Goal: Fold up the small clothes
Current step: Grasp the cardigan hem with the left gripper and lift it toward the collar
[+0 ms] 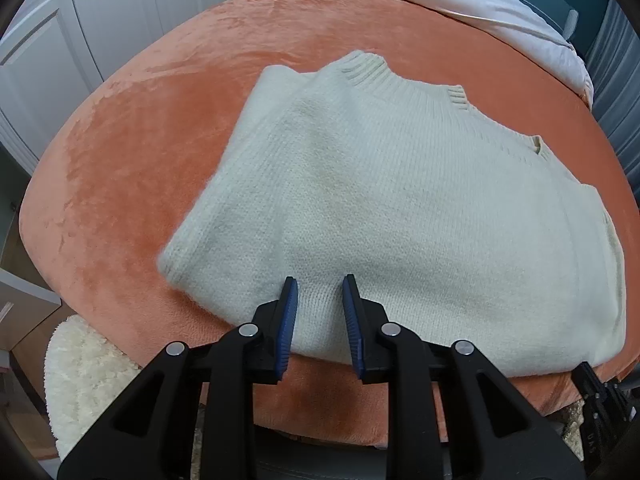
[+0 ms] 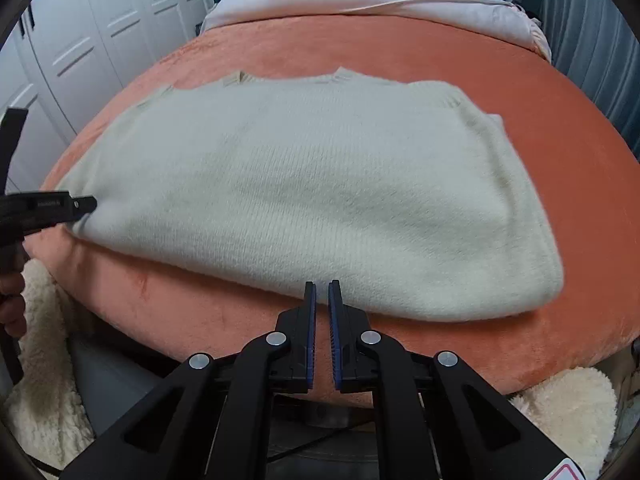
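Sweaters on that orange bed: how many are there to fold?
1. A single cream knit sweater lies partly folded on the orange blanket, just beyond the left claw and the right claw. Nothing shows whether another garment hides beneath it.

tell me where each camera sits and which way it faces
Left wrist: on the left gripper, looking forward over the near hem of the cream knitted sweater on the orange plush blanket; its open fingers show.
Right wrist: on the right gripper, facing the sweater's near right edge; its fingers stand slightly apart, the left gripper at far left.
Shared: sweater, blanket, white wardrobe doors.
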{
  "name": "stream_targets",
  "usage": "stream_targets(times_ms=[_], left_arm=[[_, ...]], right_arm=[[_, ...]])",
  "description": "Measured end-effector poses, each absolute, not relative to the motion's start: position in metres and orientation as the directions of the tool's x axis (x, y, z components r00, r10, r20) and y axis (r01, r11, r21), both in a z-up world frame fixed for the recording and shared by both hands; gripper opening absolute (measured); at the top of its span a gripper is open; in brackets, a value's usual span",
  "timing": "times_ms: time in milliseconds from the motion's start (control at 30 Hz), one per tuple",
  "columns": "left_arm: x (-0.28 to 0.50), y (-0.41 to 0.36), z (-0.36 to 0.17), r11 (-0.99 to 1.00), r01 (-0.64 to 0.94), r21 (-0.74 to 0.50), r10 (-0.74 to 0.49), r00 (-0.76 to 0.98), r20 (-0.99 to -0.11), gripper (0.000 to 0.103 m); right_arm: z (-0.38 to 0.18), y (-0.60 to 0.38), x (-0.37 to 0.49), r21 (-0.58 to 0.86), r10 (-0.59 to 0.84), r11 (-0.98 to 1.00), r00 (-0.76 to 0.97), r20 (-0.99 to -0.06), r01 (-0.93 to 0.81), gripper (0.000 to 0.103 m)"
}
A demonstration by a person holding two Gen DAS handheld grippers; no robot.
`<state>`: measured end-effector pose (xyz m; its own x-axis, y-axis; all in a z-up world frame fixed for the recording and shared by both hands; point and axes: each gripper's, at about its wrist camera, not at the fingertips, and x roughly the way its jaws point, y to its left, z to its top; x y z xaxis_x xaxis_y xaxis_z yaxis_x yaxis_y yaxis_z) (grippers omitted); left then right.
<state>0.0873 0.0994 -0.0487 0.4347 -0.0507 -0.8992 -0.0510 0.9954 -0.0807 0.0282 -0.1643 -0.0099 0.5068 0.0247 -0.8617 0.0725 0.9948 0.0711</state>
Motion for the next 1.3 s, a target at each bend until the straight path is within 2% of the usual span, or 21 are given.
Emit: stream_targets(times_ms=[100, 367, 633, 700, 767, 867, 1000, 1133, 1300], left_arm=[[0.087, 0.100, -0.048, 0.995, -0.049, -0.083, -0.054, 0.433, -0.900, 0.023], [0.086, 0.102, -0.049, 0.997, -0.043, -0.071, -0.045, 0.437, -0.899, 0.023], [0.086, 0.101, -0.048, 0.996, -0.046, -0.082, -0.054, 0.434, -0.899, 0.024], [0.084, 0.103, -0.045, 0.992, -0.048, -0.118, -0.086, 0.437, -0.895, 0.030], [0.077, 0.109, -0.035, 0.980, -0.059, -0.189, -0.141, 0.465, -0.874, 0.042], [0.064, 0.123, -0.020, 0.971, -0.094, -0.219, -0.140, 0.516, -0.845, 0.054], [0.063, 0.147, -0.022, 0.951, -0.169, -0.258, -0.139, 0.513, -0.847, 0.056], [0.066, 0.170, -0.036, 0.903, -0.258, -0.343, -0.184, 0.490, -0.852, 0.056], [0.069, 0.185, -0.052, 0.831, -0.332, -0.446, -0.248, 0.496, -0.832, 0.073]], right_arm=[[-0.020, -0.161, 0.031, 0.070, 0.025, 0.995, 0.474, -0.880, 0.076, 0.007], [0.013, -0.145, 0.036, 0.125, 0.085, 0.991, 0.555, -0.827, 0.036, 0.007], [-0.011, -0.123, 0.056, 0.096, 0.081, 0.995, 0.508, -0.858, 0.002, 0.007], [-0.012, -0.123, 0.058, 0.097, 0.082, 0.995, 0.501, -0.861, 0.003, 0.007], [-0.002, -0.125, 0.057, 0.117, 0.094, 0.993, 0.512, -0.854, 0.014, 0.007], [0.019, -0.120, 0.056, 0.154, 0.127, 0.988, 0.558, -0.820, 0.002, 0.007], [0.029, -0.103, 0.065, 0.185, 0.178, 0.982, 0.563, -0.807, -0.045, 0.007], [0.004, -0.080, 0.083, 0.157, 0.177, 0.984, 0.512, -0.841, -0.082, 0.007], [-0.008, -0.075, 0.092, 0.146, 0.167, 0.986, 0.500, -0.850, -0.081, 0.004]])
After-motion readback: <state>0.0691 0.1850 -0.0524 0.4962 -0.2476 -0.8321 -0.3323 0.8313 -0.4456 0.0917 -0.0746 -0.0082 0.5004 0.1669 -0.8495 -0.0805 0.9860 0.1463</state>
